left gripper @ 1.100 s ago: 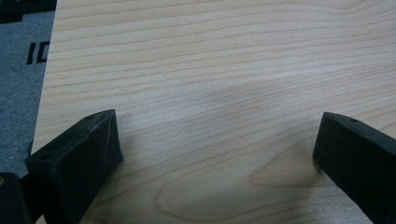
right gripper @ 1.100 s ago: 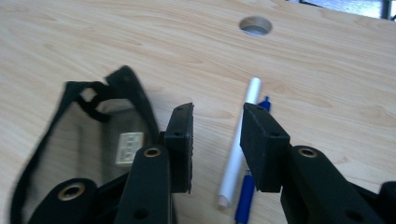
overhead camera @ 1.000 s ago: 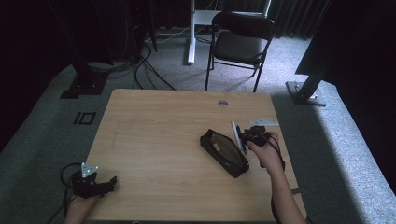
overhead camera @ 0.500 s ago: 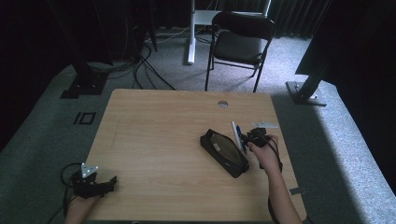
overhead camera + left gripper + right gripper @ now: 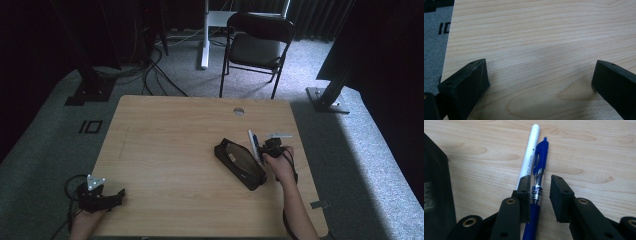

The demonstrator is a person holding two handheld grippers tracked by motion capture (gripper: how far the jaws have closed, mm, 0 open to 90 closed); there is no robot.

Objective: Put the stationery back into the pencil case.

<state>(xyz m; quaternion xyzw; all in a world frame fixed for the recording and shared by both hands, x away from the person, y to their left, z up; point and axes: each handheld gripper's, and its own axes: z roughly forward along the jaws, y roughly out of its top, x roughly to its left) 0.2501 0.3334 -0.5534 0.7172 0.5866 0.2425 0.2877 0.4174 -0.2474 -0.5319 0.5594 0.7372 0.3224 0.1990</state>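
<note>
Straddling a blue pen (image 5: 538, 181) on the wooden tabletop (image 5: 175, 140), the right hand-held gripper (image 5: 540, 195) has its jaws apart, one touching the pen and the other clear of it. A white pen (image 5: 530, 152) lies just beside the blue one, near a black pencil case (image 5: 240, 163). At the tabletop's near left corner, the left hand-held gripper (image 5: 119, 196) rests with jaws wide apart over bare wood.

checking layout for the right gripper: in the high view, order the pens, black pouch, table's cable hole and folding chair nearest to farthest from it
1. pens, at the right gripper
2. black pouch, just left
3. cable hole, toward the table's far edge
4. folding chair, on the floor beyond the table
</note>
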